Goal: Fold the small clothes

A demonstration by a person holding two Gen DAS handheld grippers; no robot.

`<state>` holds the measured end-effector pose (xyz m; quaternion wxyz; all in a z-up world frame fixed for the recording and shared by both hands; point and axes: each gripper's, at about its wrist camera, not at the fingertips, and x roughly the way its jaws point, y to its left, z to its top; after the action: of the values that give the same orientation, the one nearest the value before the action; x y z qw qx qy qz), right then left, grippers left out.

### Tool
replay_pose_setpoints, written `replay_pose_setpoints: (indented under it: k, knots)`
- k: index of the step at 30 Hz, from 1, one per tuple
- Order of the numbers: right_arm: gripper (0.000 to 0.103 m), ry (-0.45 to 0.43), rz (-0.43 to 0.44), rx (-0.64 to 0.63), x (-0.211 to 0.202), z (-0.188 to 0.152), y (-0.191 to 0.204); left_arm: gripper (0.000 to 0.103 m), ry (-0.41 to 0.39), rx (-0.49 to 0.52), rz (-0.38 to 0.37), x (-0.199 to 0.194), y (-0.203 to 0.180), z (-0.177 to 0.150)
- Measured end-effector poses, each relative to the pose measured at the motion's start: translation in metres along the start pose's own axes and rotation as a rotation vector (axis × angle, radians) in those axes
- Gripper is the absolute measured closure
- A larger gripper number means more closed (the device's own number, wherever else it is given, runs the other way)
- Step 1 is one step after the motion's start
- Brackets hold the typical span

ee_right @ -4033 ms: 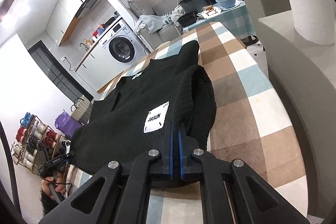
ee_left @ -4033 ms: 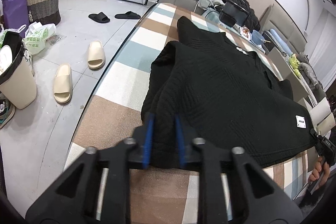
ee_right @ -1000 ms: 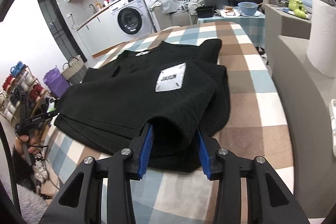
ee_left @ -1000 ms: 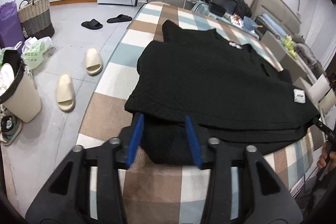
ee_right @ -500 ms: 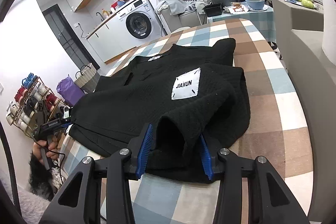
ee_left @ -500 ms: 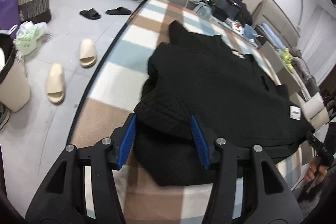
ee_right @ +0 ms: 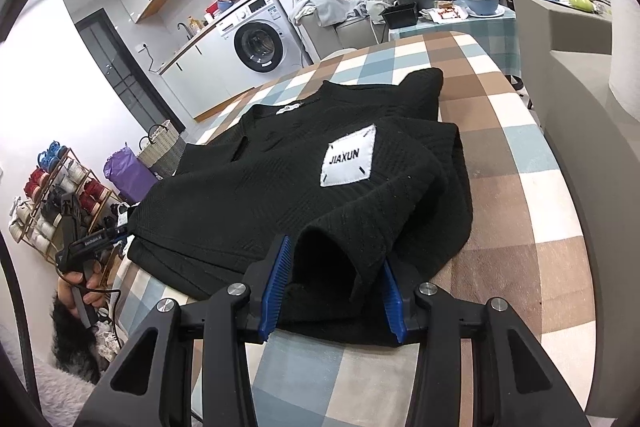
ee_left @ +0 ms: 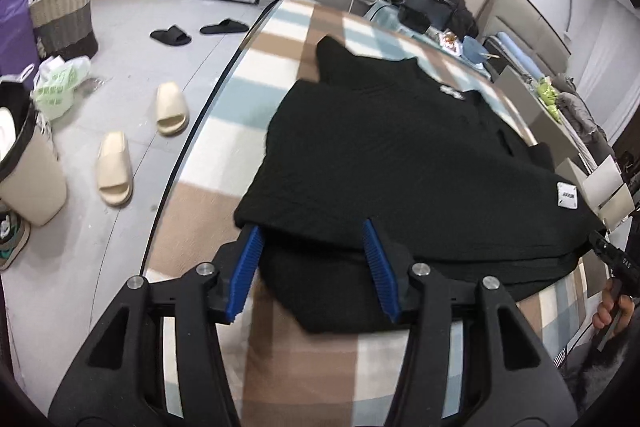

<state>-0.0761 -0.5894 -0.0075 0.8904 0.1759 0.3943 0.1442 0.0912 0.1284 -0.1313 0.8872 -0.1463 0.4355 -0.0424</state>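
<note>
Each gripper, left [ee_left: 312,269] and right [ee_right: 333,285], is a black plastic frame of angular arms with triangular cut-outs, joined by round silver screws. The fingers [ee_left: 245,267] carry ribbed bright-blue pads. A bare hand [ee_right: 82,281] grips the left gripper's black handle, which bears small white lettering and trails a thin black cable.

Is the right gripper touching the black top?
Touching. Right wrist view: open right gripper straddles the black top, a raised fold pressing against both blue pads.

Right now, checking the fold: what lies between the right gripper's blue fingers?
In the right wrist view, the black garment's folded edge sits between the open right gripper's fingers.
</note>
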Motion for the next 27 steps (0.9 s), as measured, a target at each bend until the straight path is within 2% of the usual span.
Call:
replay_pose_setpoints:
  k: [3,6,10,13,16,18,19,20,23,27]
  knots:
    - [0.06,0.006,-0.003,0.009,0.002,0.0,-0.002,0.054,0.021,-0.01,0.043,0.004,0.008,-0.003]
    - [0.06,0.009,-0.01,0.003,0.002,-0.001,-0.001,0.054,0.013,-0.026,0.044,-0.003,0.016,-0.007]
    - [0.059,0.004,-0.001,0.01,0.001,-0.001,-0.003,0.054,-0.018,-0.069,0.015,-0.008,0.03,0.001]
    - [0.058,0.002,0.004,0.027,0.004,0.0,-0.005,0.054,-0.012,-0.09,-0.026,0.006,0.034,0.013]
    - [0.058,-0.002,0.006,0.027,0.005,-0.001,-0.003,0.054,0.022,-0.108,-0.058,0.022,0.029,0.023]
    - [0.058,-0.003,0.002,0.027,0.005,-0.001,-0.002,0.054,0.011,-0.085,-0.058,0.023,0.019,0.025]
    - [0.058,-0.003,0.001,0.027,0.005,0.0,-0.001,0.062,-0.009,-0.064,-0.065,0.02,0.012,0.026]
    - [0.058,-0.004,-0.001,0.027,0.005,0.001,-0.001,0.076,-0.023,-0.05,-0.074,0.016,0.006,0.026]
    - [0.058,0.002,-0.011,0.044,0.006,0.006,-0.002,0.085,-0.051,-0.036,-0.088,0.007,-0.004,0.029]
    - [0.058,-0.007,0.008,0.122,0.007,0.011,-0.01,0.095,-0.041,-0.099,-0.082,0.012,0.003,0.036]
